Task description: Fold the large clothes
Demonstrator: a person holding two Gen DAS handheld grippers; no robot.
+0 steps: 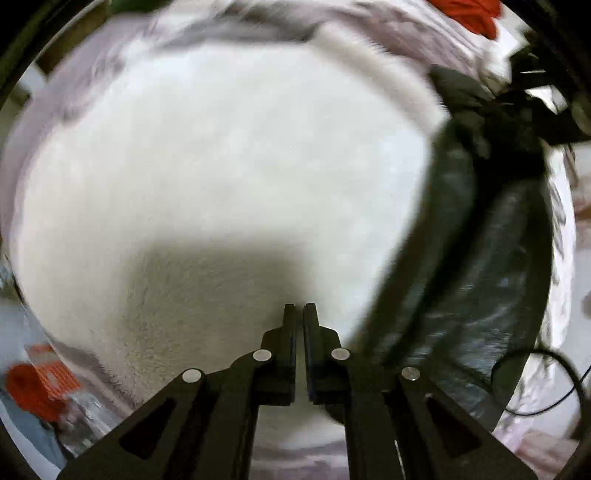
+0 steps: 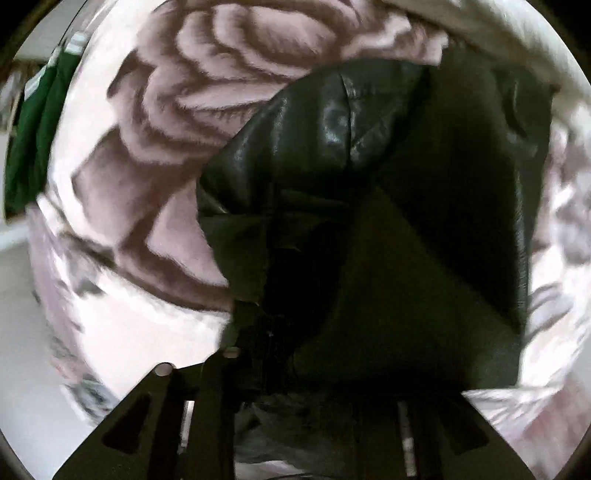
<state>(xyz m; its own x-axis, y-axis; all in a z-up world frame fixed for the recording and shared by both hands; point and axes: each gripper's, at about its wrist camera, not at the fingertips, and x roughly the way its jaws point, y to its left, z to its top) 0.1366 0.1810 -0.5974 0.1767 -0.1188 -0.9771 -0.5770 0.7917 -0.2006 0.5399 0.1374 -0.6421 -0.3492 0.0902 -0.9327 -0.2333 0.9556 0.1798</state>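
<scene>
A white fluffy garment (image 1: 221, 177) fills most of the left wrist view, lying spread out. My left gripper (image 1: 300, 308) hangs just above it, shut, with nothing between its fingers. A black leather-like garment (image 1: 480, 277) lies beside the white one on the right. In the right wrist view that same black garment (image 2: 332, 122) lies bunched right under and around my right gripper (image 2: 295, 332). Its left finger (image 2: 240, 332) stands well out to the side, so the jaws are apart. The fingertips are lost in the dark folds.
Both garments rest on a pale bed cover with large mauve roses (image 2: 184, 110). Red items lie at the top right (image 1: 472, 11) and lower left (image 1: 33, 387). A green cloth (image 2: 33, 129) hangs at the far left. A thin black cable (image 1: 554, 369) loops nearby.
</scene>
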